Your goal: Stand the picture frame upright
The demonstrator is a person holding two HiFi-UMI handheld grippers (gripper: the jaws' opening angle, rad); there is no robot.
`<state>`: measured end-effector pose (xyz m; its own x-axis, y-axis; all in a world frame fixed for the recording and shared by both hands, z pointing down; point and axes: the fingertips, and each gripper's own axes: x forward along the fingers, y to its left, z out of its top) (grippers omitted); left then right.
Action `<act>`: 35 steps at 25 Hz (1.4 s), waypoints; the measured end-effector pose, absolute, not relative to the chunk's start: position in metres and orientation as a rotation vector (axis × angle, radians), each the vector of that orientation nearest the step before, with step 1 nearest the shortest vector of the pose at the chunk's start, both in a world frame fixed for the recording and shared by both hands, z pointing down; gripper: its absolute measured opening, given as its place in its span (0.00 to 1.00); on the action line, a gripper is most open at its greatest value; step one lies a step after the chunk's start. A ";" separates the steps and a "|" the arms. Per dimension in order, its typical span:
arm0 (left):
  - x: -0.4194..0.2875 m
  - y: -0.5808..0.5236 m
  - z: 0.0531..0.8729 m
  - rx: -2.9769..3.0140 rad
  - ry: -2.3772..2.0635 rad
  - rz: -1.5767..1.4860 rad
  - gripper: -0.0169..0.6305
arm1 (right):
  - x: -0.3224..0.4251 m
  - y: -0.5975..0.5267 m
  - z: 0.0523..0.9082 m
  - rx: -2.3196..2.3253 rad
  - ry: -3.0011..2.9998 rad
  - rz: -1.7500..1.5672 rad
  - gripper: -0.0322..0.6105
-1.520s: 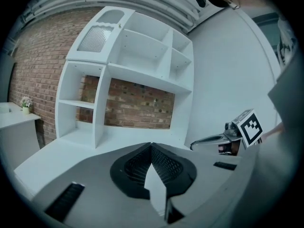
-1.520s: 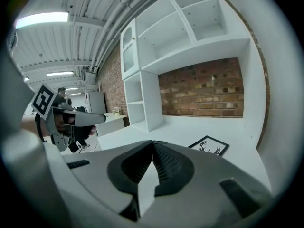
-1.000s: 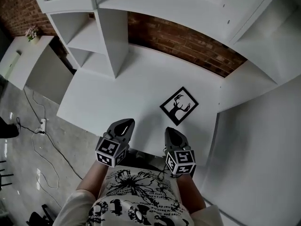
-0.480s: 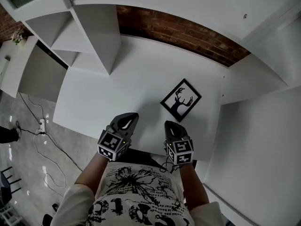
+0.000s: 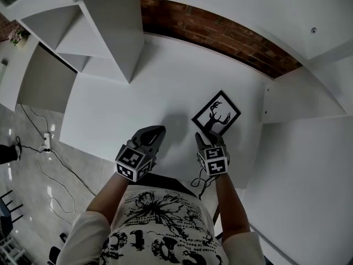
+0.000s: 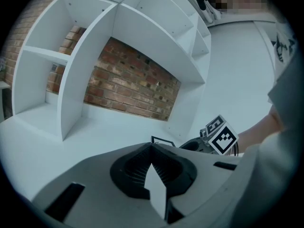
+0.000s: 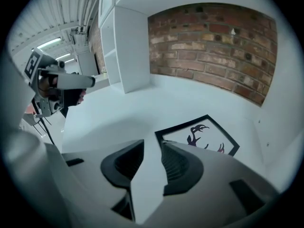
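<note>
Jaws looked shut on your left gripper [image 5: 156, 132] in the head view, with the frame [image 5: 217, 114] flat on the desk [image 5: 138, 93] just ahead of your right gripper [image 5: 206, 139]. Your left gripper view showed them closed and empty. Your right gripper view showed jaws that had just been opening, apart and empty, near the frame's corner.

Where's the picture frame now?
The picture frame lies flat on the white desk, right of centre in the head view, near the right side panel.
</note>
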<state>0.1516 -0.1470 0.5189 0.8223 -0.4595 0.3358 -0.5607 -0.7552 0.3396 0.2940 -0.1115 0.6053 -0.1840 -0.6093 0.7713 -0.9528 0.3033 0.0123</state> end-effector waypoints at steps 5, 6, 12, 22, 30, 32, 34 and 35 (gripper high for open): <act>0.150 -0.151 0.524 2.599 -0.747 0.356 0.04 | 0.306 -0.121 0.635 1.256 -1.789 0.611 0.27; 0.149 -0.152 0.525 2.596 -0.747 0.355 0.04 | 0.308 -0.123 0.638 1.222 -1.769 0.594 0.27; 0.135 -0.155 0.531 2.572 -0.759 0.365 0.04 | 0.314 -0.127 0.656 1.128 -1.685 0.553 0.27; 0.119 -0.158 0.530 2.588 -0.762 0.382 0.04 | 0.312 -0.130 0.655 1.097 -1.633 0.428 0.17; 0.105 -0.150 0.531 2.601 -0.734 0.385 0.04 | 0.302 -0.124 0.656 1.072 -1.604 0.449 0.17; 0.101 -0.149 0.531 2.603 -0.742 0.375 0.04 | 0.294 -0.118 0.657 1.060 -1.594 0.467 0.17; 0.097 -0.146 0.532 2.599 -0.741 0.378 0.04 | 0.286 -0.111 0.658 1.054 -1.590 0.479 0.17; 0.095 -0.143 0.533 2.600 -0.734 0.385 0.04 | 0.281 -0.109 0.657 1.052 -1.591 0.480 0.17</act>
